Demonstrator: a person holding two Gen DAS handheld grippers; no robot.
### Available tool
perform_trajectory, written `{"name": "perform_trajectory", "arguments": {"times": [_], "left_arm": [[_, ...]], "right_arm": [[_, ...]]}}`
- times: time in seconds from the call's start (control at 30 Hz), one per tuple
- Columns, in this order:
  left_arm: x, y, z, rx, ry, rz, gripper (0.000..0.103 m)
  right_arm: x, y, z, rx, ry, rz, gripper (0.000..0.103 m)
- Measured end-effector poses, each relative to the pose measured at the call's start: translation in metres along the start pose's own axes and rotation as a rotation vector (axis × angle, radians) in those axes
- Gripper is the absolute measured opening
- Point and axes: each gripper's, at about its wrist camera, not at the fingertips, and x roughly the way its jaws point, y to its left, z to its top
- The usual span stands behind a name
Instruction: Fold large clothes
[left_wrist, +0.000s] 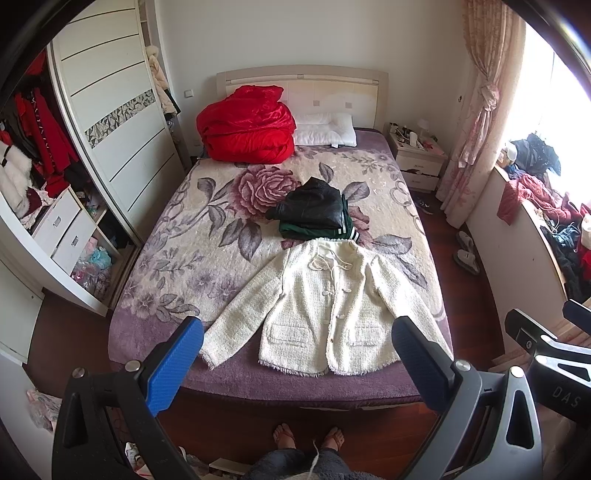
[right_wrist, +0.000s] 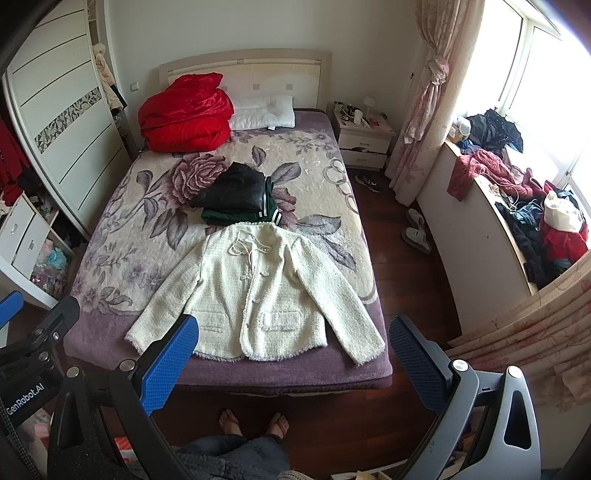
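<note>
A cream tweed jacket (left_wrist: 325, 299) (right_wrist: 255, 284) lies flat, front up, sleeves spread, at the foot of the bed (left_wrist: 236, 376) (right_wrist: 229, 373). Just beyond its collar sits a stack of folded clothes: a black leather garment (left_wrist: 314, 203) (right_wrist: 236, 188) on top of a dark green one (left_wrist: 314, 230) (right_wrist: 236, 216). My left gripper (left_wrist: 297, 330) hovers open above the jacket's hem, holding nothing. My right gripper (right_wrist: 293, 328) is likewise open and empty over the hem, a little farther right. In the left wrist view the right gripper's body shows at the right edge.
A red quilt (left_wrist: 245, 125) (right_wrist: 186, 112) and a white pillow (left_wrist: 325, 129) (right_wrist: 264, 112) lie by the headboard. An open wardrobe (left_wrist: 55, 177) stands left; a nightstand (left_wrist: 417, 155) (right_wrist: 364, 136) and a clothes-strewn window ledge (right_wrist: 517, 206) stand right. Slippers (right_wrist: 415, 230) lie on the floor. A person's feet (left_wrist: 308, 437) stand at the bed's foot.
</note>
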Motion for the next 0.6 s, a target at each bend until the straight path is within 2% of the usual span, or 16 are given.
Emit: {"name": "perform_trajectory", "arguments": {"times": [0.6], "left_arm": [[-0.0011, -0.0020, -0.0015, -0.011, -0.008, -0.001, 0.103]], "right_arm": [[-0.0053, 0.0042, -0.0017, -0.013, 0.001, 0.011, 0.103]]}}
